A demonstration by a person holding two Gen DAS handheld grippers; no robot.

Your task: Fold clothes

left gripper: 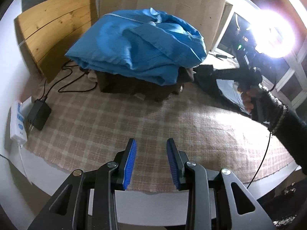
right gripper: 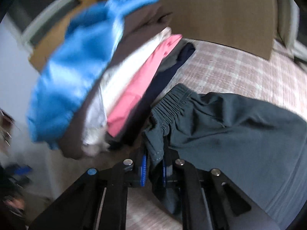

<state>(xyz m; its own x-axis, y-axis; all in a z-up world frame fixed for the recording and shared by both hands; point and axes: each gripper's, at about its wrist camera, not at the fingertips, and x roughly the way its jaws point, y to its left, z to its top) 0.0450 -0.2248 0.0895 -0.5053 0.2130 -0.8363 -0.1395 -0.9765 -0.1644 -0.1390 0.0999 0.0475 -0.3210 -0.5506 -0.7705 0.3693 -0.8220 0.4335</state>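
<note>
My left gripper [left gripper: 151, 143] hovers open and empty over the checked cloth [left gripper: 134, 115] on the table. Beyond it a stack of folded clothes carries a blue garment [left gripper: 138, 44] on top. At the right a person's hand [left gripper: 247, 97] holds my right gripper, which reaches into a dark garment [left gripper: 209, 76]. In the right wrist view the right gripper [right gripper: 154, 159] is shut on the edge of dark grey shorts [right gripper: 230, 134], near their elastic waistband [right gripper: 170, 105]. The blurred stack beside it shows blue [right gripper: 73, 72], brown, white, pink [right gripper: 138, 84] and navy layers.
A white power strip [left gripper: 18, 122], a black adapter [left gripper: 38, 114] and cables [left gripper: 63, 80] lie at the table's left edge. A wooden board [left gripper: 53, 28] and cardboard [left gripper: 163, 0] stand behind the stack. A bright lamp [left gripper: 272, 34] glares at the right by a window.
</note>
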